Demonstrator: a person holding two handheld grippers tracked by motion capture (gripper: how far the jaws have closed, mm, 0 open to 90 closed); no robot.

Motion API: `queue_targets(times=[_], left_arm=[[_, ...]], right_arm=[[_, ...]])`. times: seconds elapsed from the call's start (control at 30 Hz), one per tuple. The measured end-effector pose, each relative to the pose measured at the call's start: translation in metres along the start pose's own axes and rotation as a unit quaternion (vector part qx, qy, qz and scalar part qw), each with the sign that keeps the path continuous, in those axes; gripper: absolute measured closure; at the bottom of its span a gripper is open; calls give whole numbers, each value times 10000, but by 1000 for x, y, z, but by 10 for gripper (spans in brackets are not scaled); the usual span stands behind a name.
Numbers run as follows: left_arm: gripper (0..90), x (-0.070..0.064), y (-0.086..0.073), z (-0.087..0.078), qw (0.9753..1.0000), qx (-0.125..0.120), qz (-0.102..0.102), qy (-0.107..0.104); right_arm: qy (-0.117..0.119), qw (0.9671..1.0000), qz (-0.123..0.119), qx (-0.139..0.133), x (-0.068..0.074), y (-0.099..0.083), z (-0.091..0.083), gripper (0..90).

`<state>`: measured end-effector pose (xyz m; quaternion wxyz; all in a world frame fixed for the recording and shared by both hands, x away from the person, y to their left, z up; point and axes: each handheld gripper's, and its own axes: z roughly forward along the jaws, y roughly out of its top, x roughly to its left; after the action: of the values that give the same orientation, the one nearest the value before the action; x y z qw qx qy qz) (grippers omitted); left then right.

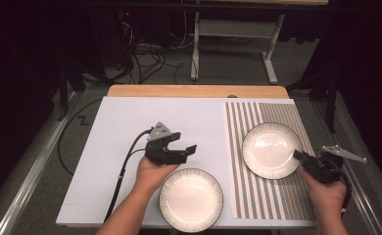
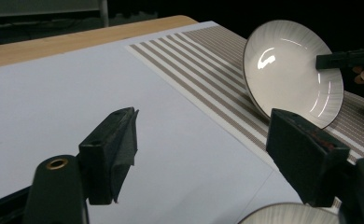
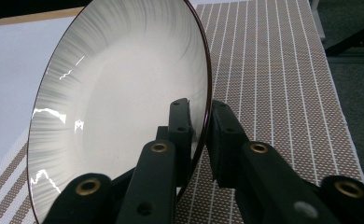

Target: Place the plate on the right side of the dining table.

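Two white plates are showing. The nearer plate is lying flat on the white sheet at the table's front edge, just beside the left gripper, whose jaws are gaping wide around nothing. The right gripper is pinching the rim of the farther plate, tilting it above the striped mat. Beyond the wooden table edge, cables are trailing over grey floor.
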<state>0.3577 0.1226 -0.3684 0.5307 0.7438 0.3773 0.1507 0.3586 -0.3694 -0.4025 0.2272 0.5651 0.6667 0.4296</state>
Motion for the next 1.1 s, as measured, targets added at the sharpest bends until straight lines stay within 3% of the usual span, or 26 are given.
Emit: queue_targets(times=[0.27, 0.47, 0.53, 0.73, 0.83, 1.1], left_arm=[[174, 14, -23, -44, 9992, -233, 31, 314], [146, 25, -38, -72, 9980, -416, 84, 476], [135, 30, -44, -79, 9980, -444, 10, 460], [41, 41, -60, -92, 9970, -477, -84, 602], [0, 43, -67, -96, 9955, -538, -26, 776], [0, 45, -78, -98, 9957, -539, -87, 744]], right_arm=[[-63, 10000, 36, 60, -1, 0, 3, 822], [-101, 9999, 35, 75, 0, 1, 4, 820], [-103, 9999, 34, 72, -1, 1, 5, 819], [-122, 9999, 67, 86, 0, 1, 5, 819], [-152, 9998, 72, 112, -1, 1, 6, 815], [-231, 9993, 210, 212, -5, 1, 12, 806]])
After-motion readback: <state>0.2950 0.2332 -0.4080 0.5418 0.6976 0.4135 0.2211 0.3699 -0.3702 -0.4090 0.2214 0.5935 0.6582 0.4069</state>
